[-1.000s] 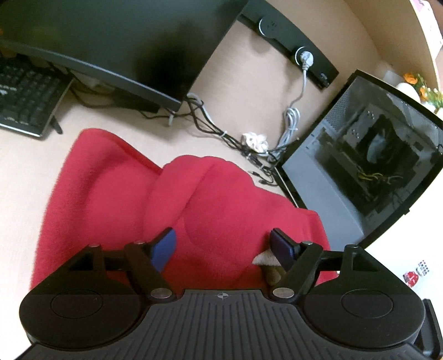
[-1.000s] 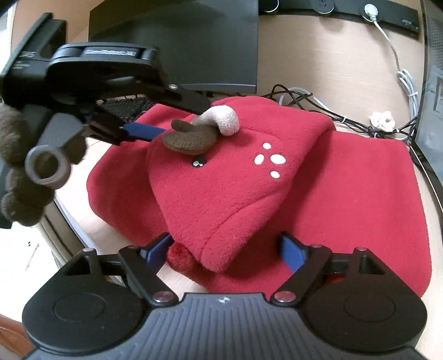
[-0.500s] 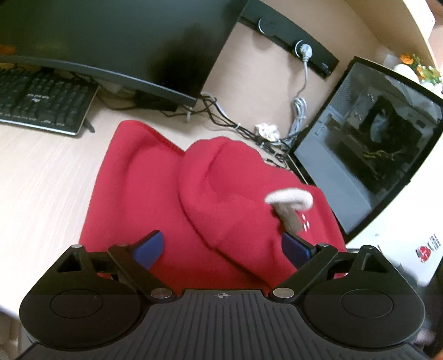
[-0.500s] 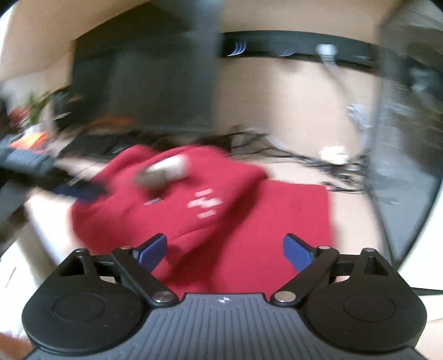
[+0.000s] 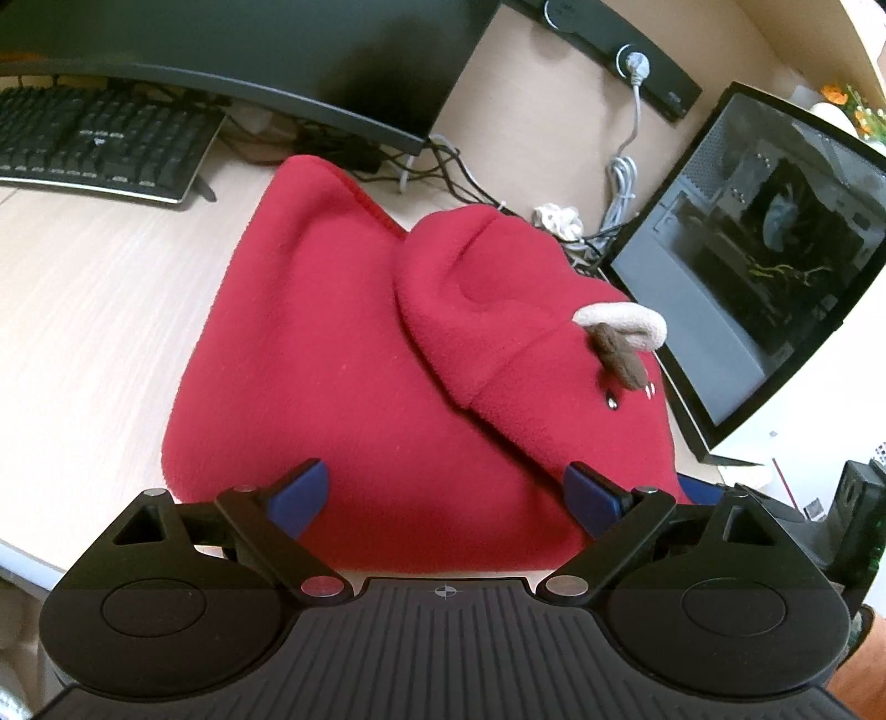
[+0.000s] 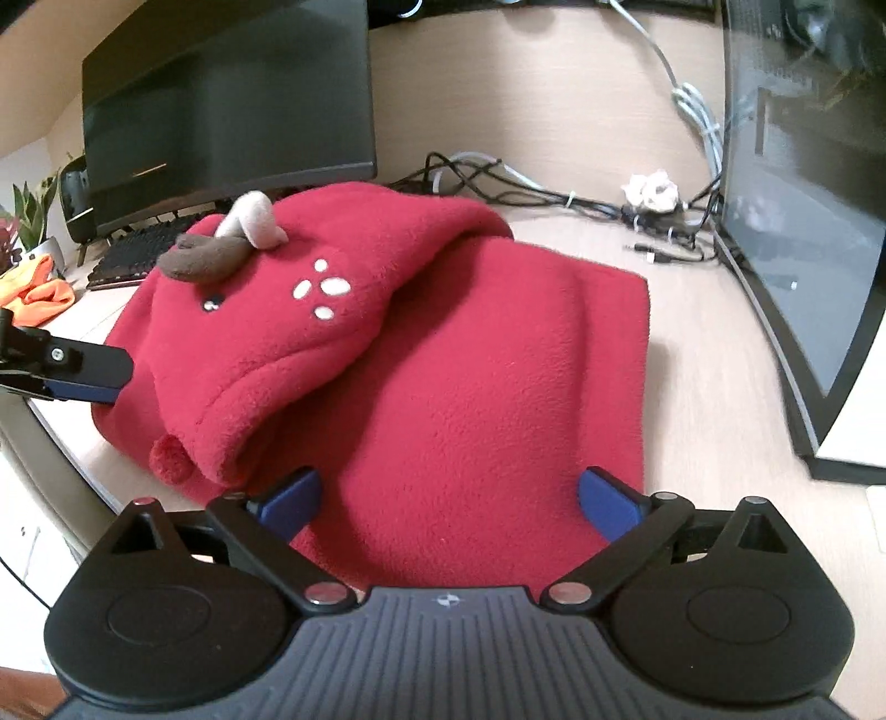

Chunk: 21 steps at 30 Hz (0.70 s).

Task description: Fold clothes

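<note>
I see the red garment [image 5: 354, 354] as thick matt fleece, nubbly up close, with a soft plush horn [image 5: 626, 324] on its hood. The desk [image 5: 99, 288] looks like pale wood-grain laminate, smooth. My gripper bodies are matt black ribbed plastic (shiny metal pivot pins), and the monitor [image 6: 221, 94] has a dark satin finish.

Both wrist cameras are looking forward and downward along their own jaws, sitting close over the worktop's [image 5: 99, 288] near edge. They are sharing the red fleece garment [image 5: 354, 354] [image 6: 498, 376], the monitor [image 5: 249, 44] [image 6: 232, 99] and the cables [image 5: 454, 177] [image 6: 542, 194] at the far side.
</note>
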Motion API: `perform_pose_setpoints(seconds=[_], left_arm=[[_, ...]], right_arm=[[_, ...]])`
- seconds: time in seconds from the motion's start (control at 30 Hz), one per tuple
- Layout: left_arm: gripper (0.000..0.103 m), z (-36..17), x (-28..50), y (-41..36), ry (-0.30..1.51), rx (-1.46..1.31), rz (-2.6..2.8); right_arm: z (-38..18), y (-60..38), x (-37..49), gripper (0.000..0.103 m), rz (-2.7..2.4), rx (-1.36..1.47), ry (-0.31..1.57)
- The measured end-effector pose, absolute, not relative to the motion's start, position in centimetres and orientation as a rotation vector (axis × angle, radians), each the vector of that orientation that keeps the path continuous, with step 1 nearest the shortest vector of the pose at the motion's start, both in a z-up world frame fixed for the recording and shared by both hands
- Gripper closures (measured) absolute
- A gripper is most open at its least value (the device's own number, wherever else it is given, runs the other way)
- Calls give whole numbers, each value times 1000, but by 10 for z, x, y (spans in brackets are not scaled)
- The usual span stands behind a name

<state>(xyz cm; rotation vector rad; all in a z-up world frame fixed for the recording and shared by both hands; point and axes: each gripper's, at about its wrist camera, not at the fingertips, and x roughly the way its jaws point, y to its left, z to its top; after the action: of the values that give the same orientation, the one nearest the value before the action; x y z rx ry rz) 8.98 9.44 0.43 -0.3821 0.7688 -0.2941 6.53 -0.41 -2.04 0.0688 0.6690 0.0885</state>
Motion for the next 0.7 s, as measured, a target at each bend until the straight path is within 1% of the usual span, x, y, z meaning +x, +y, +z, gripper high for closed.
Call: perform_pose_setpoints(seconds=[0.2, 0.27, 0.37, 0.5, 0.57, 0.7], left_arm=[[8, 3, 89, 95, 771, -374, -302], [7, 2, 90, 96, 773, -378, -303], [7, 2, 90, 97, 779, -392, -305], [7, 4, 88, 103, 803, -450, -305], [7, 5, 85, 106, 822, -500, -318], [6, 3, 76, 108, 862, -679, -488]], right_arm=[[22, 1, 58, 3, 149, 155, 505], [34, 13, 58, 3, 191, 144, 465], [25, 36, 81, 3, 230, 58, 479], [-21, 59, 110, 0, 214, -50, 590], [-23, 56, 109, 0, 222, -19, 574], [-9, 47, 110, 0, 250, 8, 607]])
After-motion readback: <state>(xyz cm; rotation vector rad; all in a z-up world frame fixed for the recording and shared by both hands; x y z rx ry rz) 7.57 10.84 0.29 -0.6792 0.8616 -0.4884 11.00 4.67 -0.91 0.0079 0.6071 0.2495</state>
